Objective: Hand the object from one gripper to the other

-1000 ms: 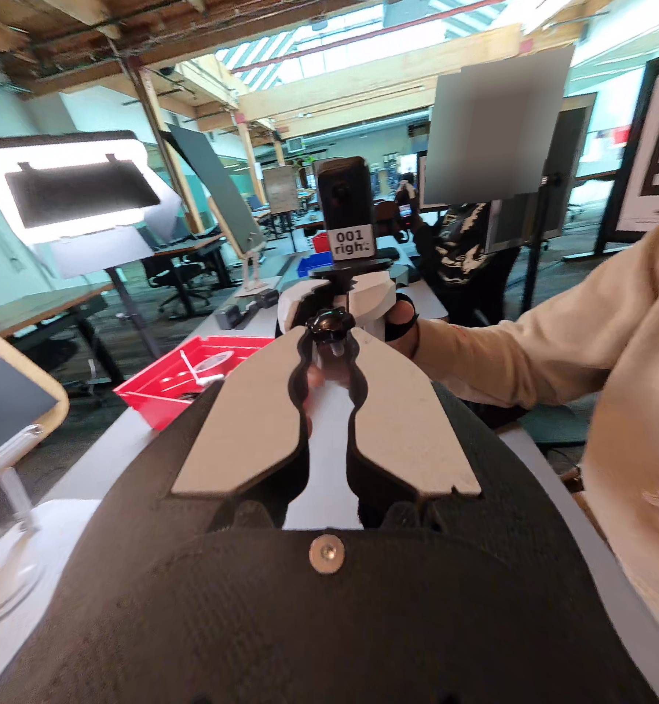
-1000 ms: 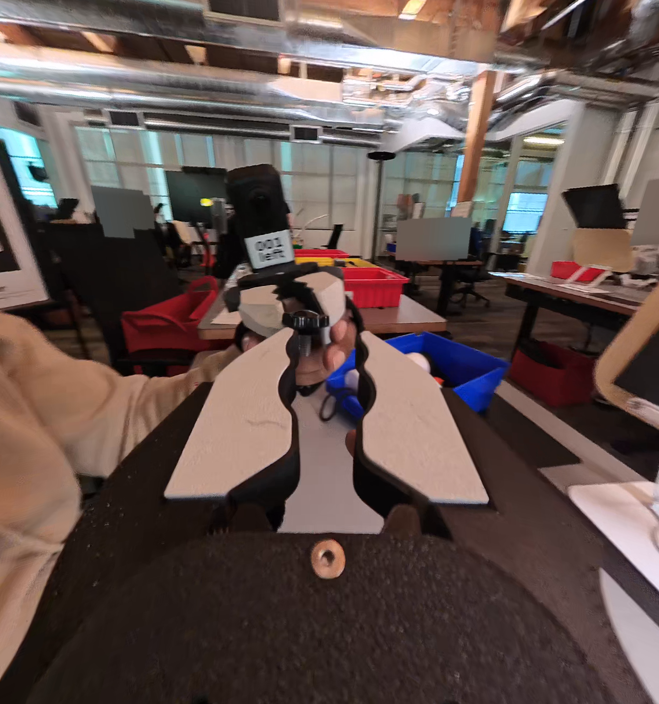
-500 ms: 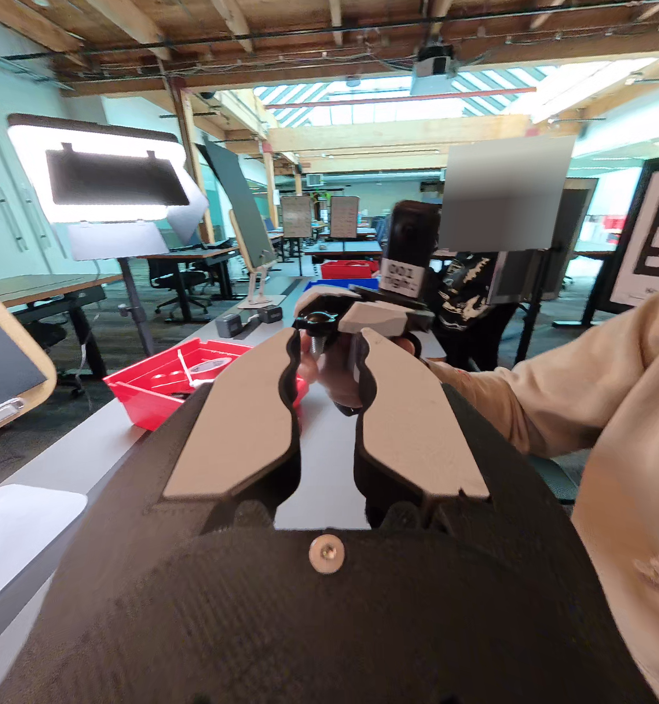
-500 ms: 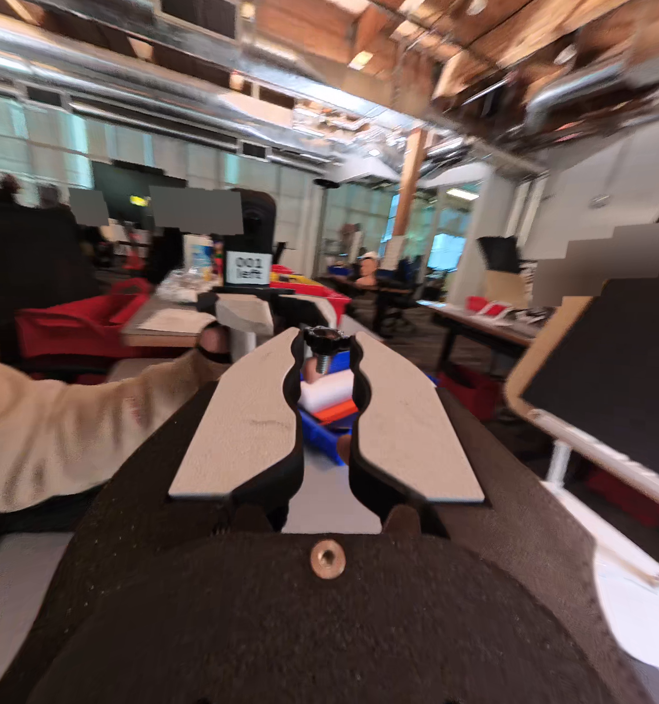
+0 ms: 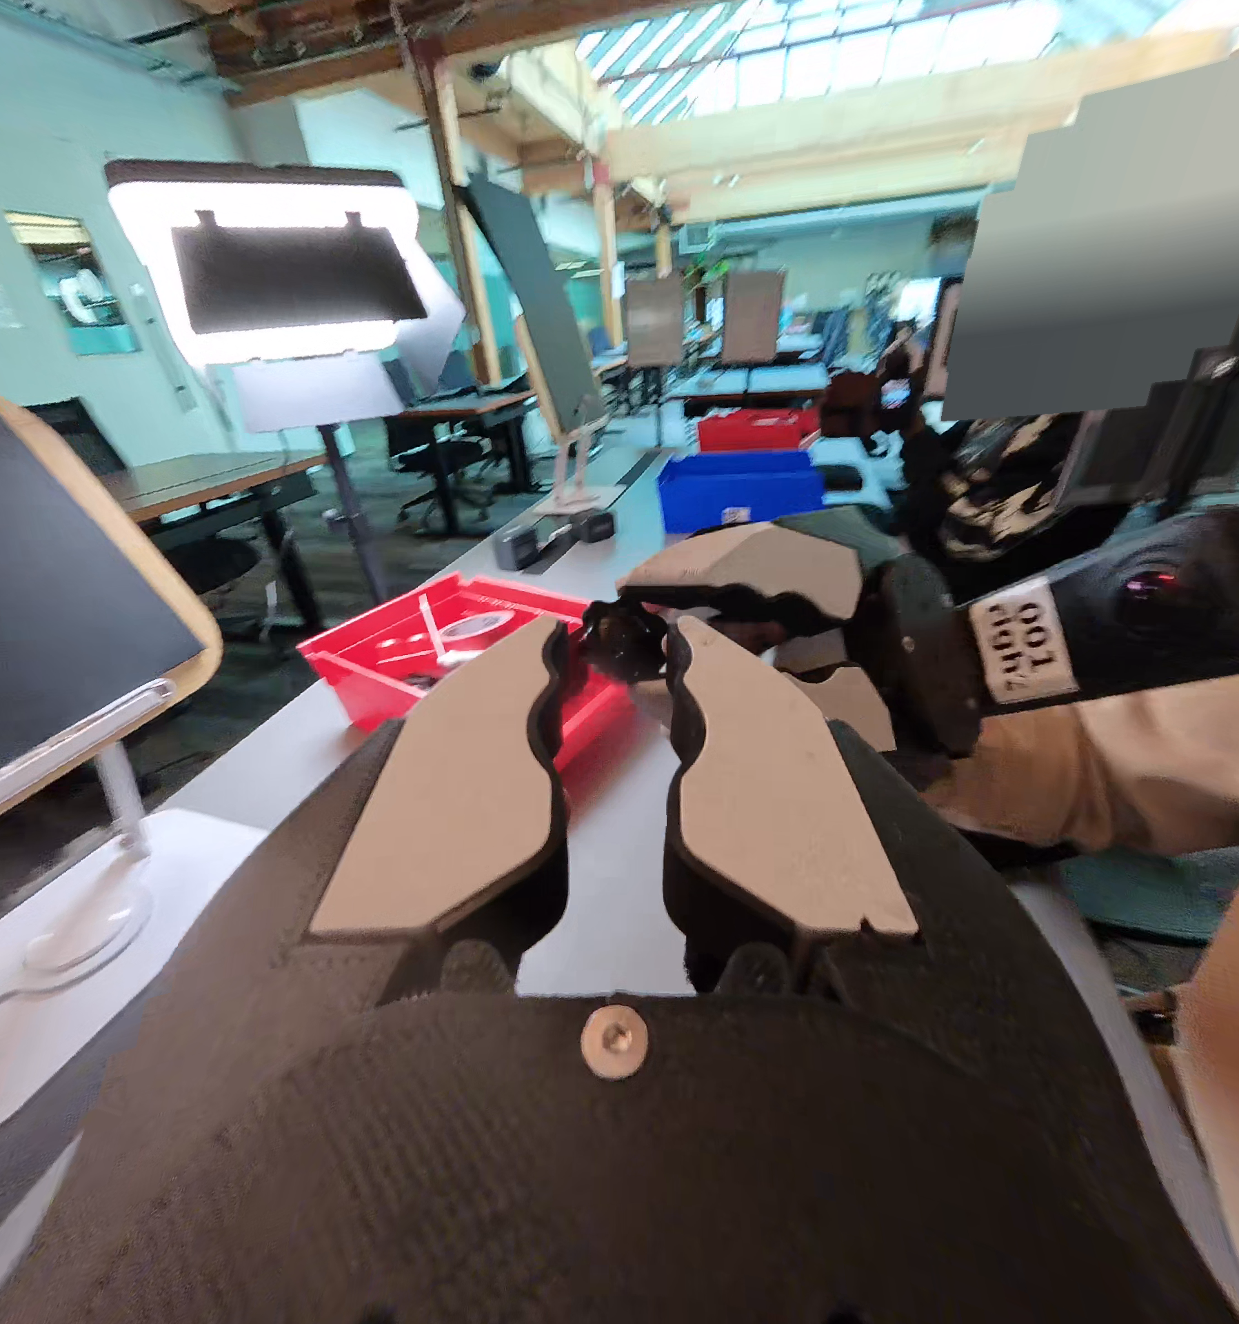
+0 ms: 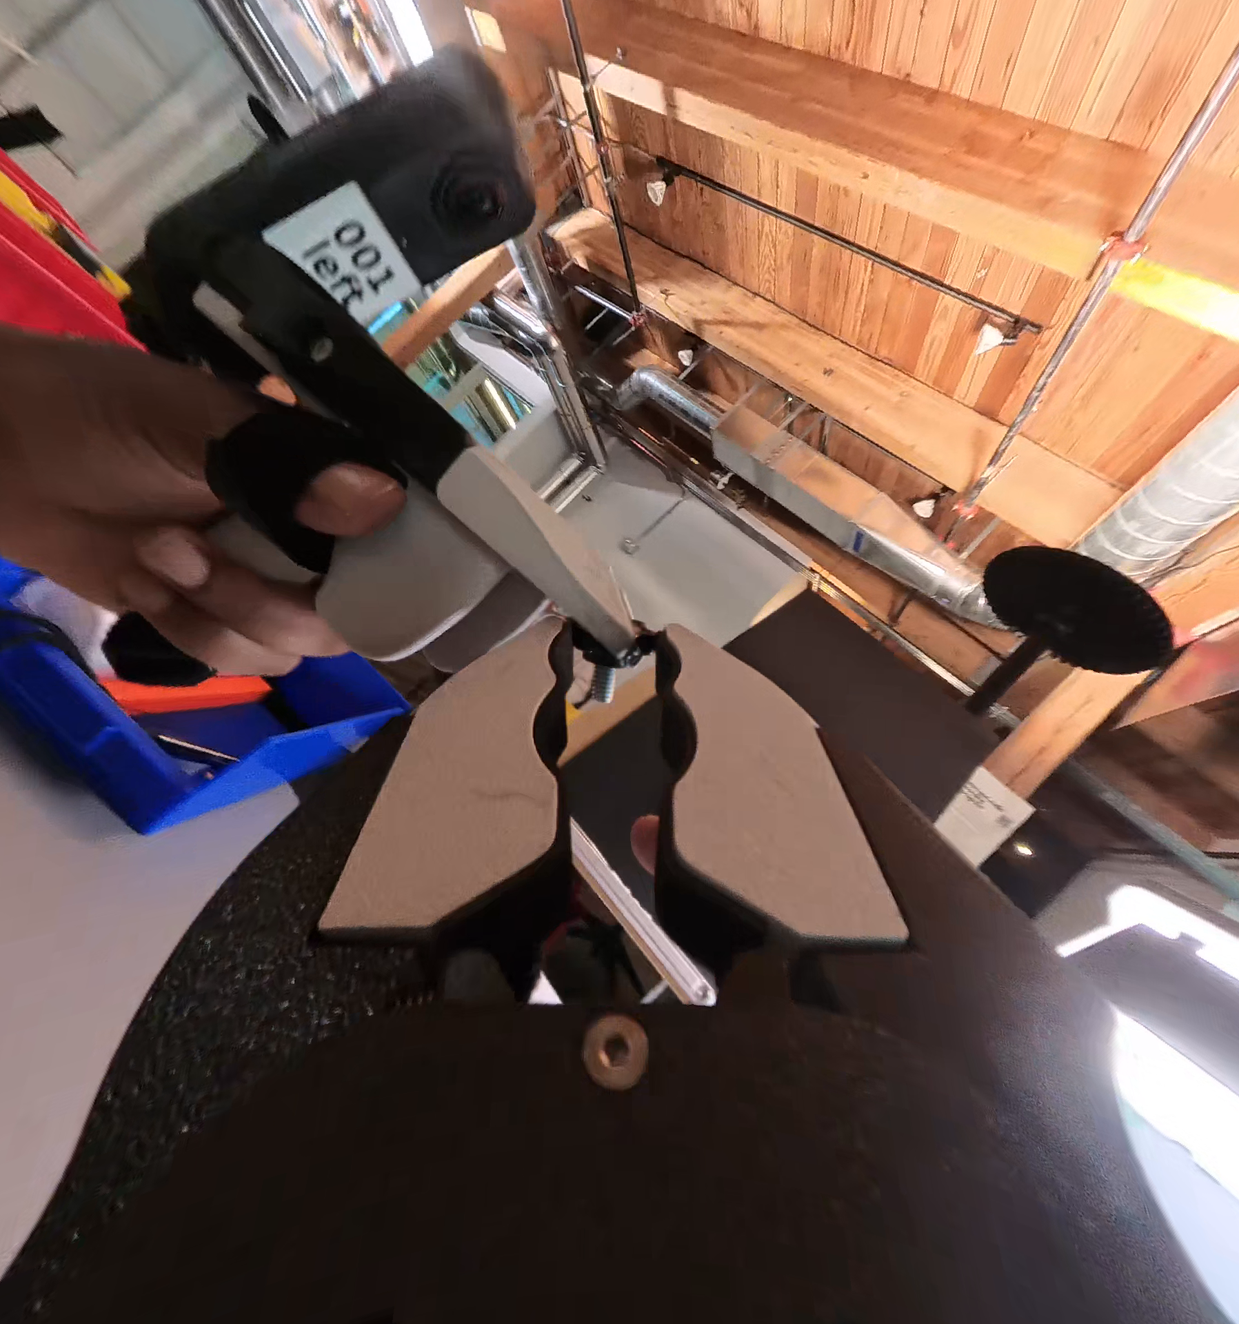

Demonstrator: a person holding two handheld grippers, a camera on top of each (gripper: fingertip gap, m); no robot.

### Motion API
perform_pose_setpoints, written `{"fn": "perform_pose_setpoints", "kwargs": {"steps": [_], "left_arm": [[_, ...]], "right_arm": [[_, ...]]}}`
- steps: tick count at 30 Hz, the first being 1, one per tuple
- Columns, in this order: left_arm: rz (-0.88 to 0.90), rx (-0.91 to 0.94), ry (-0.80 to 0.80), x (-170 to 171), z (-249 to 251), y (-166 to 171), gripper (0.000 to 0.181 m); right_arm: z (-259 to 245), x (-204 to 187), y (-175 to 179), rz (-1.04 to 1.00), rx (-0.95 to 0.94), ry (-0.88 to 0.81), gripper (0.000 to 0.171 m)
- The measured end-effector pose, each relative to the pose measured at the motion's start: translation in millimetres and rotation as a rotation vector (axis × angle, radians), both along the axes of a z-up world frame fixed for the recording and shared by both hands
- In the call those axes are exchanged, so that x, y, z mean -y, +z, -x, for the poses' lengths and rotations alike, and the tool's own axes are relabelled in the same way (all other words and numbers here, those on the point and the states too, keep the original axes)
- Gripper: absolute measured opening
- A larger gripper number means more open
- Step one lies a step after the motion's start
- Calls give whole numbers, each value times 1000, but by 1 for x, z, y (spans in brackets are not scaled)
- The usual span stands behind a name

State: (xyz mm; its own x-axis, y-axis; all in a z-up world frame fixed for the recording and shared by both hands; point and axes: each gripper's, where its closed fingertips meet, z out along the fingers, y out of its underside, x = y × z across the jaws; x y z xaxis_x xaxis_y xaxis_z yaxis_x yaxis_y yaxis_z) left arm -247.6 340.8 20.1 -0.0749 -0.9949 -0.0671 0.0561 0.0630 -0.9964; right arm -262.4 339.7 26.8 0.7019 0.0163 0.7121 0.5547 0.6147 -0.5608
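Observation:
The object is a small black knob [image 5: 620,641] with a threaded screw. In the right wrist view, my right gripper [image 6: 615,637] is shut on the knob [image 6: 623,648], and the screw hangs down between its fingertips. The right gripper's fingers [image 5: 745,566] come in from the right, rolled onto their side. My left gripper [image 5: 616,630] has its fingertips on either side of the same knob, with the jaws slightly apart. The left gripper's fingers [image 6: 516,566] meet the knob from the upper left, held by a hand [image 6: 100,466].
A red tray [image 5: 387,652] with small parts sits on the grey table [image 5: 602,895] just beyond the grippers. A blue bin [image 5: 738,491] stands farther back, and also shows in the right wrist view [image 6: 172,752]. A tablet on a stand [image 5: 50,609] is at the left. A beige sleeve [image 5: 1103,774] fills the right. Only a small space, under 4 cm, lies between the two pairs of fingers.
The right gripper closed on the knob and the left jaws widened. Since then the right gripper has rolled sideways and tilted towards the ceiling, and the knob is again between the left fingertips.

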Motion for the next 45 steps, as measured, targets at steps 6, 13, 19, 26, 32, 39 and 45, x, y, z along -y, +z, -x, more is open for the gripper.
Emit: {"fn": "perform_pose_setpoints", "kwargs": {"steps": [6, 13, 19, 26, 32, 39, 45], "left_arm": [[-132, -119, 159, -14, -2, -13, 24], [-74, -321, -113, -9, 18, -54, 23], [-19, -431, -544, 44, 33, -85, 23], [23, -555, -787, 73, 48, -110, 23], [51, -626, -891, 81, 58, -125, 23], [110, -581, -910, 70, 57, -126, 24], [162, -347, -630, 28, 33, -87, 25]], "right_arm": [[-4, -13, -12, -20, 111, -109, 22], [3, 10, -47, 695, 9, 587, 41], [14, 36, -71, 789, 157, 744, 32], [42, 65, -100, 796, 398, 776, 27], [53, 71, -124, 841, 532, 716, 23], [56, 62, -134, 860, 554, 647, 20], [32, 24, -98, 684, 417, 444, 16]]}}
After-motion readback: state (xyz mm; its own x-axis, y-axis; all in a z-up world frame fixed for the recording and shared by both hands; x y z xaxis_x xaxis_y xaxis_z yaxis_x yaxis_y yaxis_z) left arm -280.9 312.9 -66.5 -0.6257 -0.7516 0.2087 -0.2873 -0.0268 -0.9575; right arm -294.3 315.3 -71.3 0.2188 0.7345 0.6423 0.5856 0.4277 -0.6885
